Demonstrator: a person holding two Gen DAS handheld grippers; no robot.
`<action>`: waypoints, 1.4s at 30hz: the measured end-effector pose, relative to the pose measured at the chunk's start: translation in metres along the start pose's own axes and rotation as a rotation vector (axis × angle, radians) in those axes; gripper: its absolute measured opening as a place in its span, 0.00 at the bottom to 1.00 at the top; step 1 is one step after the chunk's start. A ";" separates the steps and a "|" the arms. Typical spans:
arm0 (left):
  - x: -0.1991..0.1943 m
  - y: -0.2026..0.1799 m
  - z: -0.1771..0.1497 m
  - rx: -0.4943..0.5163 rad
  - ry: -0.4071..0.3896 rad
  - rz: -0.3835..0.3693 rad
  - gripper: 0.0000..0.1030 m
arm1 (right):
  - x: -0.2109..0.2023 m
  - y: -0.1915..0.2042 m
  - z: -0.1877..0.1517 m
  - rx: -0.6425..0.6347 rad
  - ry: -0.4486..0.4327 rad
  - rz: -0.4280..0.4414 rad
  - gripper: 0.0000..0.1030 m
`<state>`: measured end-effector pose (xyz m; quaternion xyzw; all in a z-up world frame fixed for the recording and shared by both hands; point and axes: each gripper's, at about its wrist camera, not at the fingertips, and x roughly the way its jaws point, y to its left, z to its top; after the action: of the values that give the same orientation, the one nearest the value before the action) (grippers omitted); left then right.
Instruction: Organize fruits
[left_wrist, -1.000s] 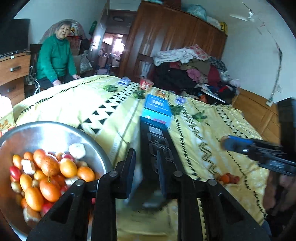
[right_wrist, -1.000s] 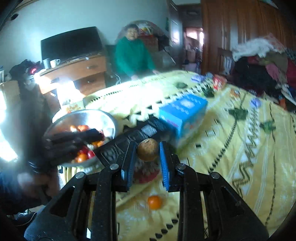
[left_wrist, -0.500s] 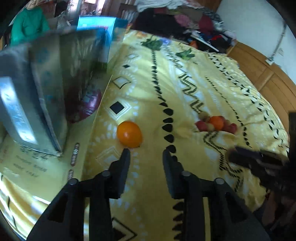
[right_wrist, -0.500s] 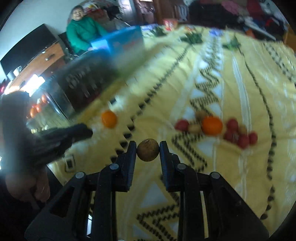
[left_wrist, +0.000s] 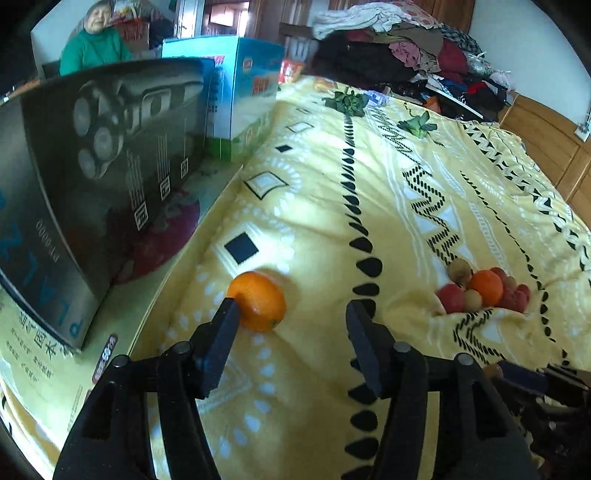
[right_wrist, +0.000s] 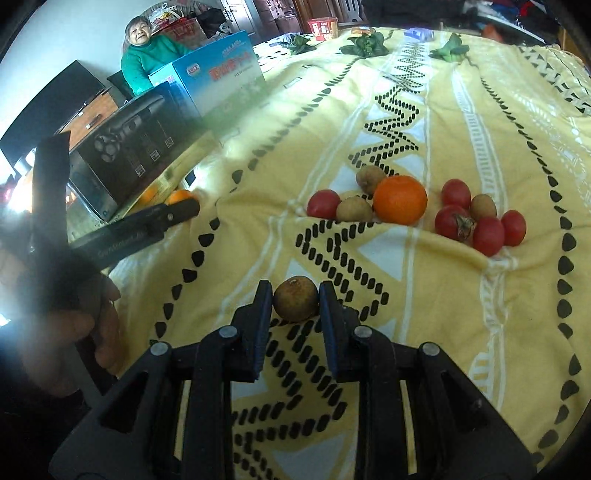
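My left gripper (left_wrist: 291, 310) is open low over the yellow bedspread (left_wrist: 406, 192); its left fingertip touches a loose orange (left_wrist: 257, 301) that lies just ahead. A pile of fruit (left_wrist: 480, 290) lies to the right. My right gripper (right_wrist: 295, 295) is shut on a small brown round fruit (right_wrist: 295, 298), held just above the bedspread. Ahead of it lies the pile: an orange (right_wrist: 400, 199), red tomatoes (right_wrist: 487, 227) and small brown fruits (right_wrist: 354, 209). The left gripper (right_wrist: 177, 212) shows at the left of the right wrist view, next to the loose orange (right_wrist: 179, 195).
A dark box (left_wrist: 103, 173) and a blue box (left_wrist: 240, 92) stand on the bed at the left. Green leaves (left_wrist: 347, 101) lie further up the bed. A person in green (right_wrist: 147, 59) sits beyond it. Clothes are piled at the back (left_wrist: 406, 51).
My left gripper has opened wider and come down close to the loose orange. My right gripper, still holding the brown fruit, has moved nearer the fruit pile.
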<state>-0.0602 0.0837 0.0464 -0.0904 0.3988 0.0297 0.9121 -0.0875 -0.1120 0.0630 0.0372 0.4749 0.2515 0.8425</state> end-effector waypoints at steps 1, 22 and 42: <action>0.001 -0.001 0.001 0.010 -0.009 0.009 0.60 | 0.001 -0.001 -0.001 0.005 0.001 0.005 0.26; 0.025 -0.005 0.011 0.071 0.034 -0.021 0.58 | 0.006 -0.019 -0.011 0.042 -0.022 0.083 0.26; -0.022 -0.017 0.024 0.115 -0.029 -0.111 0.37 | -0.022 -0.012 -0.001 0.011 -0.106 0.001 0.22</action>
<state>-0.0555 0.0719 0.0808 -0.0594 0.3807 -0.0426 0.9218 -0.0928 -0.1323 0.0761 0.0552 0.4310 0.2468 0.8662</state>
